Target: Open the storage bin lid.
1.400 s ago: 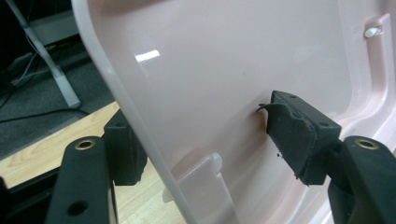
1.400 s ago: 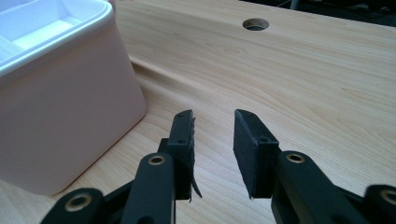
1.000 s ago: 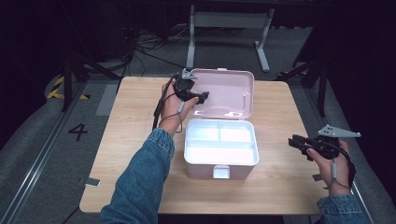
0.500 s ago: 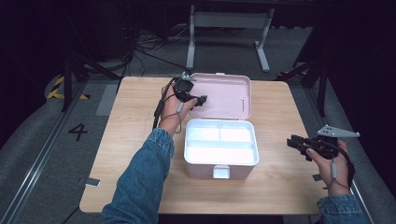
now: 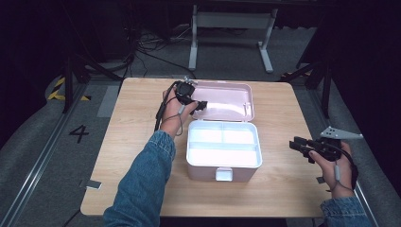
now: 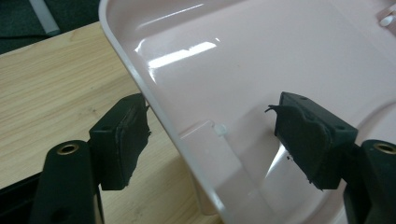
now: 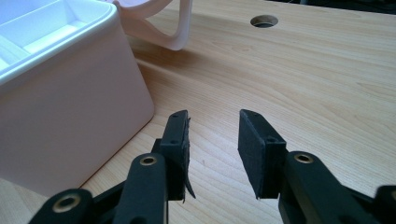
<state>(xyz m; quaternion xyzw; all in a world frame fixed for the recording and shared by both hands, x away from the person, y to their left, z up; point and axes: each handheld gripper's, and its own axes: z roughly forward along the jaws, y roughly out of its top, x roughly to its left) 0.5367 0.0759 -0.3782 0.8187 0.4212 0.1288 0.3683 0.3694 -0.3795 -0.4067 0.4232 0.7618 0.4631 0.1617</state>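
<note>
At the table's far side: the lid [image 6: 261, 70] of the open pink box [image 5: 223, 156] lies flat.
Left gripper [image 6: 219, 135]: jaws open, astride the lid's rim, one pad touching.
Right gripper [image 7: 215, 149]: jaws just opened further, nothing between, beside the box.
Step judged: lid about to be gripped.
Next: jaws to be closed on the rim.

The wooden bench [image 5: 142, 142] stands on a grey floor [image 5: 42, 156]. A painted number 4 [image 5: 78, 134] lies off its left edge, yellow-black hazard tape [image 5: 59, 90] farther back. Beyond the far edge stand a white metal frame [image 5: 231, 28] and loose cables [image 5: 142, 47].
</note>
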